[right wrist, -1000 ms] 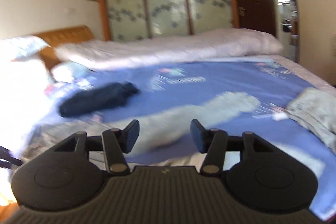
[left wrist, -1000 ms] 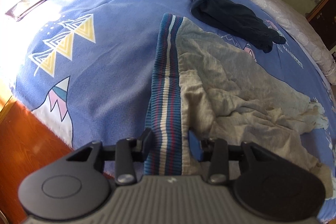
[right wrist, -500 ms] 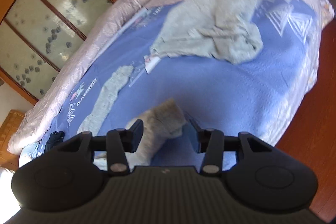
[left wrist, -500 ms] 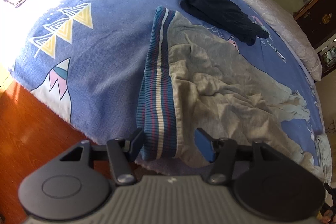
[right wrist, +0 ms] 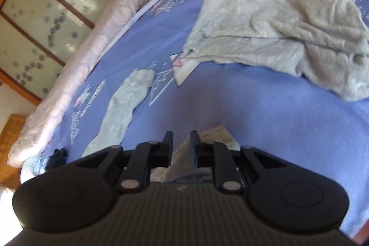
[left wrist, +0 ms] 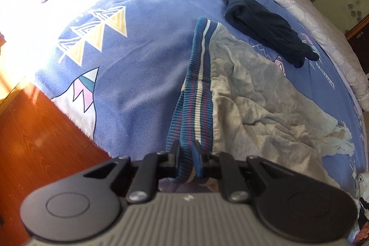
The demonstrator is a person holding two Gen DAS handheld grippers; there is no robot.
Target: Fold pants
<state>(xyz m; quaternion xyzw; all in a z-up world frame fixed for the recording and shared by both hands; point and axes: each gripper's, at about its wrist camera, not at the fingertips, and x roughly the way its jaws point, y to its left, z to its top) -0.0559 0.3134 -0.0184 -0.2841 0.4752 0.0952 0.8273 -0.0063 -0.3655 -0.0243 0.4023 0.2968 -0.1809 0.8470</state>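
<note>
Near the bed's edge, on the blue patterned blanket (left wrist: 143, 66), lying crumpled: grey soft pants (left wrist: 265, 96) with a striped ribbed waistband (left wrist: 198, 89). Pinching that waistband's near end with the left gripper (left wrist: 185, 155), likely for stretching it flat. Closing the right gripper (right wrist: 181, 142) around a grey cuff (right wrist: 214, 135), probably already gripping, though partly hidden.

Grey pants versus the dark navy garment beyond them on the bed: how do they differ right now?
The grey pants are spread out and rumpled; the navy garment is bunched into a compact roll. The pants have a striped blue ribbed waistband; the navy garment looks plain. The left tool is shut on the pants' waistband; the navy garment lies untouched. Both rest on the blue bedspread.
</note>
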